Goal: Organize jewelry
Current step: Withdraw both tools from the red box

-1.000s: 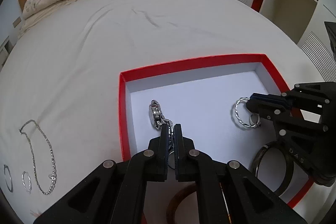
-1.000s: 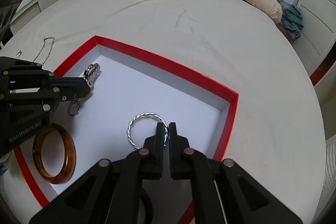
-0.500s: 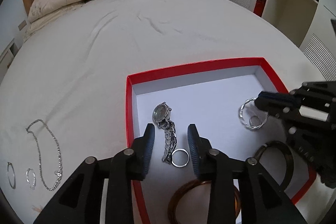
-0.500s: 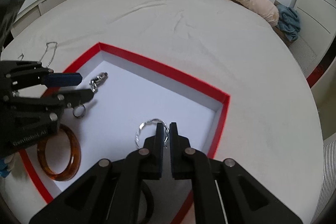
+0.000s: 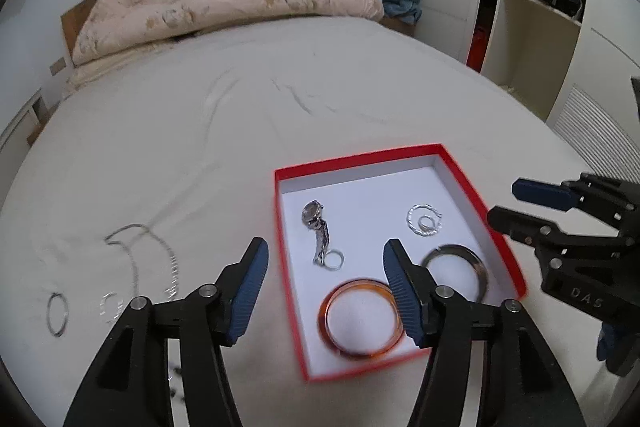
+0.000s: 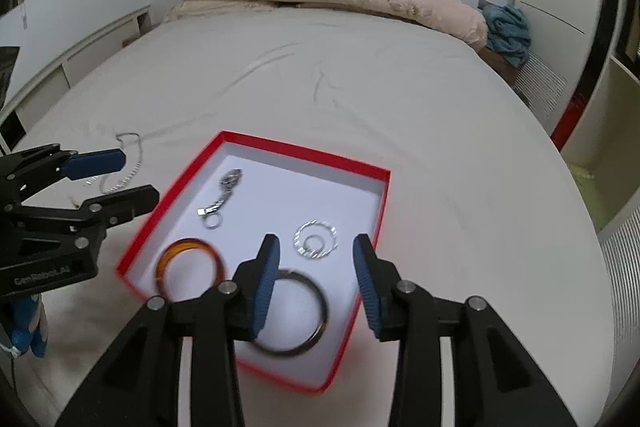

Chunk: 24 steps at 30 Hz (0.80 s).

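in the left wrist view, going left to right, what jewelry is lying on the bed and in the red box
thin hoop → small sparkly ring → chain necklace → watch → amber bangle → twisted silver hoop → dark bangle

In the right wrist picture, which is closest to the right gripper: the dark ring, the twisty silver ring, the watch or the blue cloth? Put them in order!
From the right gripper:
1. Dark ring, in the box, right under its fingers.
2. Twisty silver ring, just beyond the tips.
3. Watch, farther into the box, to the left.
4. Blue cloth, far off beside the bed's head.
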Each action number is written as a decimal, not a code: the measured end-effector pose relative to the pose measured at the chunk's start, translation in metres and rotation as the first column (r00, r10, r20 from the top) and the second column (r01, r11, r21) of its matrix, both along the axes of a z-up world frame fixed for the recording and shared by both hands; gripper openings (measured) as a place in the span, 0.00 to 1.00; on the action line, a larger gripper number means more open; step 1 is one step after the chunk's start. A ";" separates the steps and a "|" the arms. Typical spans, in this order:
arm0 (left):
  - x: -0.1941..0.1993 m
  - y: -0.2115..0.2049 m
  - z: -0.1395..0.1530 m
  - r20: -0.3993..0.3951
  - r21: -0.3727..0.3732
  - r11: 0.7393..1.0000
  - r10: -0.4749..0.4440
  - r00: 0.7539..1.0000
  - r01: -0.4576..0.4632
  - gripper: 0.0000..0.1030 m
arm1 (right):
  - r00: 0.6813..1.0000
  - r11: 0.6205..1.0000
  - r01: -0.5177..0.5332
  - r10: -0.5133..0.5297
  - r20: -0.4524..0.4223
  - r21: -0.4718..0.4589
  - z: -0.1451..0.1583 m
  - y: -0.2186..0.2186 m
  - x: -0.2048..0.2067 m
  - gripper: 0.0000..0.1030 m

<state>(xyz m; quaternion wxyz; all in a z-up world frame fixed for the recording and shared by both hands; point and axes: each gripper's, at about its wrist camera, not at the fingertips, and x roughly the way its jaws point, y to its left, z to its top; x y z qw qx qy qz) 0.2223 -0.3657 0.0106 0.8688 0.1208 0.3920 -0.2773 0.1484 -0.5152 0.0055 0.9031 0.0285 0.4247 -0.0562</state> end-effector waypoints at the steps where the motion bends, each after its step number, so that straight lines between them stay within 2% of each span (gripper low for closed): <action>1: -0.003 0.004 0.006 0.001 -0.004 1.000 0.003 1.000 -0.003 0.61 | 1.000 1.000 0.008 -0.008 0.008 0.007 0.005 0.004 -0.007 0.39; 5: -0.029 0.031 0.029 0.029 -0.014 1.000 0.018 0.999 -0.018 0.63 | 0.999 0.999 0.034 -0.034 0.039 0.013 0.021 0.024 -0.033 0.44; 12: -0.076 0.074 0.063 0.091 -0.012 0.998 0.056 0.994 -0.055 0.64 | 0.995 0.998 0.039 -0.043 0.088 0.046 0.052 0.062 -0.075 0.45; 24: -0.138 0.144 0.099 0.138 -0.024 0.992 0.129 0.982 -0.127 0.64 | 0.990 0.997 0.023 -0.034 0.136 0.078 0.091 0.130 -0.132 0.45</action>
